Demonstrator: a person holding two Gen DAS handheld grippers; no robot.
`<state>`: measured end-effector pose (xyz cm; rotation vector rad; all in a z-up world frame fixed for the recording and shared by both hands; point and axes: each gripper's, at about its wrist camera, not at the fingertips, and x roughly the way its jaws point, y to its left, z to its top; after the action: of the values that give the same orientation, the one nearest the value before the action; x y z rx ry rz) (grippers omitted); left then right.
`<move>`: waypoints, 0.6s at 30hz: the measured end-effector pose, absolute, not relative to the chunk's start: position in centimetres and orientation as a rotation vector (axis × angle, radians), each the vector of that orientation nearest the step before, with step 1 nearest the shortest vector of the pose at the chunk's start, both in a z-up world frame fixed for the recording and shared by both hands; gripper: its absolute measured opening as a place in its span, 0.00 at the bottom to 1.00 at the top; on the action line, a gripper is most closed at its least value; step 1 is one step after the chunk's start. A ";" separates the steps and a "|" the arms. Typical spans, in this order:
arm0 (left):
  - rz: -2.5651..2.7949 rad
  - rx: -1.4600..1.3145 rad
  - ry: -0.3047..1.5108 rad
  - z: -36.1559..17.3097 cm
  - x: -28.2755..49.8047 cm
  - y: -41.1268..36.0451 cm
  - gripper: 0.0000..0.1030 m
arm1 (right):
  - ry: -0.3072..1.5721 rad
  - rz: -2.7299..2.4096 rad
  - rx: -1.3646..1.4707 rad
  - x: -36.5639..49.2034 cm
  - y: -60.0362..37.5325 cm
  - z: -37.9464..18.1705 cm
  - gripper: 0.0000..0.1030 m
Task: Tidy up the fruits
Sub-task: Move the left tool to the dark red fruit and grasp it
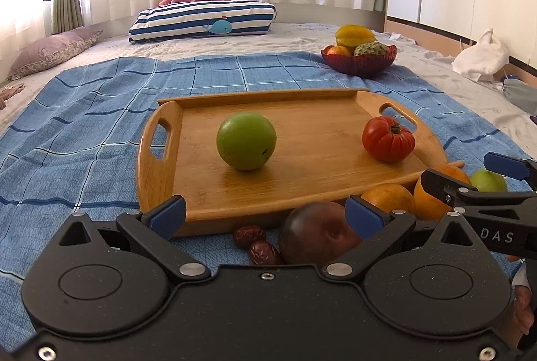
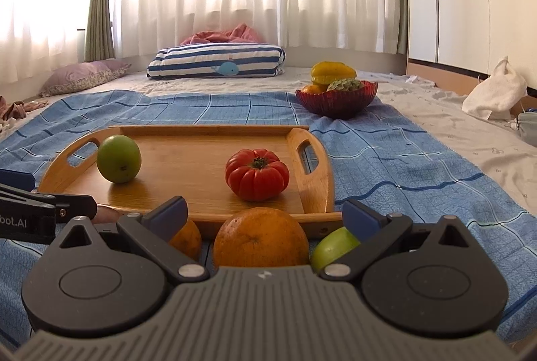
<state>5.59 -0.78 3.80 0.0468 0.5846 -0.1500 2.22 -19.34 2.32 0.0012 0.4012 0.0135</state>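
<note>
Left wrist view: the left gripper (image 1: 265, 210) stood released, blue pads wide apart, holding nothing. It hung low over the blue checked cloth (image 1: 84, 126) at the near edge of the rectangular bamboo tray with cut-out handles (image 1: 302, 166). On the tray sat a round green apple (image 1: 246, 140), stem dimple turned to the near right, and a ribbed red tomato (image 1: 388, 139) with its calyx tipped up and to the right. Off the tray, just before the pads, lay a dark purple-brown round fruit (image 1: 315, 237) and two wrinkled red dates (image 1: 256, 243); each date's long axis ran roughly across the view, though they were partly hidden. The right gripper's fingers (image 1: 446, 185) reached in from the right above two oranges.

Right wrist view: the right gripper (image 2: 265, 213) was also released and empty, with a large round orange (image 2: 261, 238) between its spread pads, navel facing the camera. A second orange (image 2: 188, 238) and a small green fruit (image 2: 334, 247) lay beside it, all on the cloth against the tray's near rim. A red glass bowl of mixed fruit (image 2: 335, 102) sat well behind.

Judged step: loading loose fruit onto the tray, two pieces done. Next move likely called for lowering around the orange, clenching at its widest girth, then lifting clear over the rim.
</note>
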 end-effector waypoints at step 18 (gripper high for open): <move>-0.175 0.034 0.590 3.4 4.4 -1.7 0.99 | 0.367 -0.048 -0.047 -0.4 -20.1 1.3 1.00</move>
<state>4.38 -1.70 3.36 0.0342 0.5896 -0.1748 -0.37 -20.09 1.31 -0.0466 0.3667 -0.0475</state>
